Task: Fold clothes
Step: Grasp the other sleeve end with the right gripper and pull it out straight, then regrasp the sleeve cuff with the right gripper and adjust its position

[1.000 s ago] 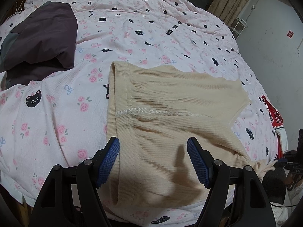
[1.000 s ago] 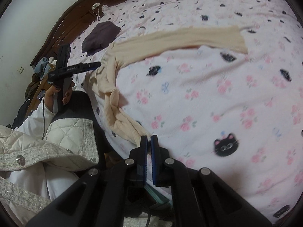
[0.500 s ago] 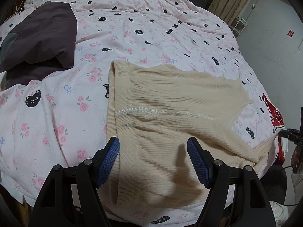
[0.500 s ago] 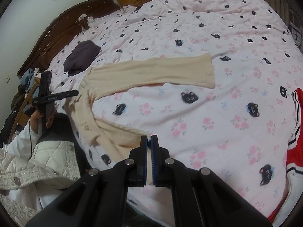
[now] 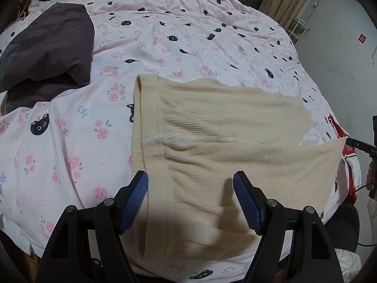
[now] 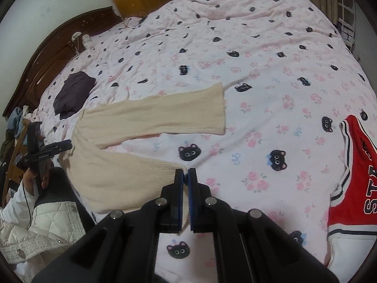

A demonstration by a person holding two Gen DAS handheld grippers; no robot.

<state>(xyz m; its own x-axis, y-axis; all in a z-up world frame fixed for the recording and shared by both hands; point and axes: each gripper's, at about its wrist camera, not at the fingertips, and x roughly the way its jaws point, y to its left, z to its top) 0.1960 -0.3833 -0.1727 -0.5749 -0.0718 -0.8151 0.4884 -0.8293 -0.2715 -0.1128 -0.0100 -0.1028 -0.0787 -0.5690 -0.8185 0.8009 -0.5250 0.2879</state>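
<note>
Cream ribbed trousers (image 5: pixel 212 146) lie on the pink cat-print bed cover (image 5: pixel 70 141), inside out, with a white seam showing. My left gripper (image 5: pixel 190 200) hovers open over the waist end, its blue pads (image 5: pixel 135 195) apart and holding nothing. In the right wrist view the same trousers (image 6: pixel 146 120) spread into two legs. One leg lies flat across the cover. My right gripper (image 6: pixel 185 176) is shut on the end of the nearer leg, which stretches taut toward the waist at the left. The left gripper (image 6: pixel 42 151) shows there at the far left in a hand.
A dark purple garment (image 5: pixel 47 47) lies at the left toward the wooden headboard (image 6: pixel 47 54). A red and white jersey (image 6: pixel 353 176) lies at the right edge of the bed. A person in a white quilted jacket (image 6: pixel 35 224) stands at the near edge.
My right gripper has pulled the bunched leg out to the right and a little upward, so it now lies stretched and flat. The left gripper has stayed in place.
</note>
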